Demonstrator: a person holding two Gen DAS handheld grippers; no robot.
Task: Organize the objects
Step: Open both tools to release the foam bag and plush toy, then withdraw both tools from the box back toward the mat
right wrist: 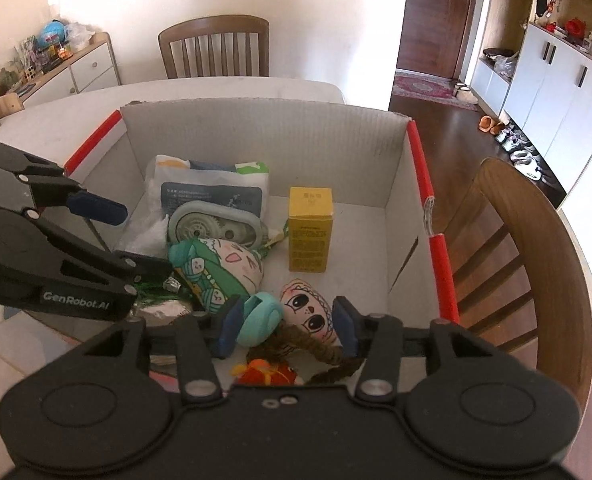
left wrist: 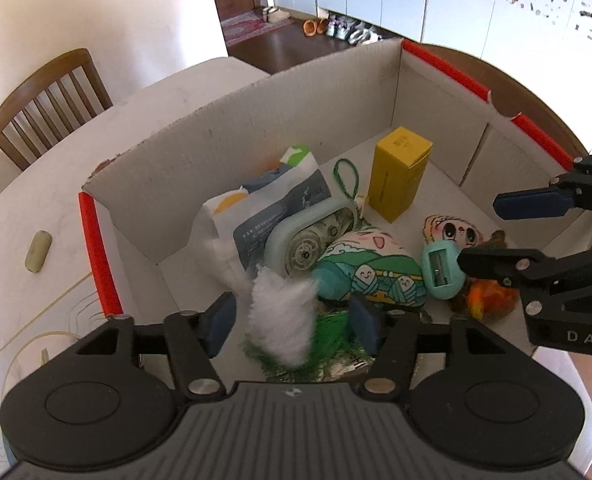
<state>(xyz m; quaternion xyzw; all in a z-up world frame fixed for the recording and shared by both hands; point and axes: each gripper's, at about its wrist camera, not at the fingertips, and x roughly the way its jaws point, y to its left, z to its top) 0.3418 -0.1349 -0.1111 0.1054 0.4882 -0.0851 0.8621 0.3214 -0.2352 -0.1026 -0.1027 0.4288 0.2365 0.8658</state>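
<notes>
Both of my grippers hung over the open cardboard box with its red-taped edges, which filled the middle of each view on the white table. My left gripper sat at the lower centre of its own frame with its 2 blue pads apart; a blurred white fluffy piece lay between them, and neither pad appeared to press on it, though the blur left the contact unclear. Under it were green tassel strands. My right gripper stood at the lower centre of its view, pads apart as well, with the teal pencil sharpener just beside the left pad and the rag doll's face between the 2 pads, neither one clamped. The doll's brown braid and orange clothing trailed toward the bottom edge. Further up the box floor lay a printed cloth pouch, a pale green correction-tape case, a white and blue packet toward the upper left, and a yellow carton standing upright right of centre, apart from the rest. A small pale oblong rested on the table outside the box, at the left edge of the left view. A wooden chair stood behind the table.
</notes>
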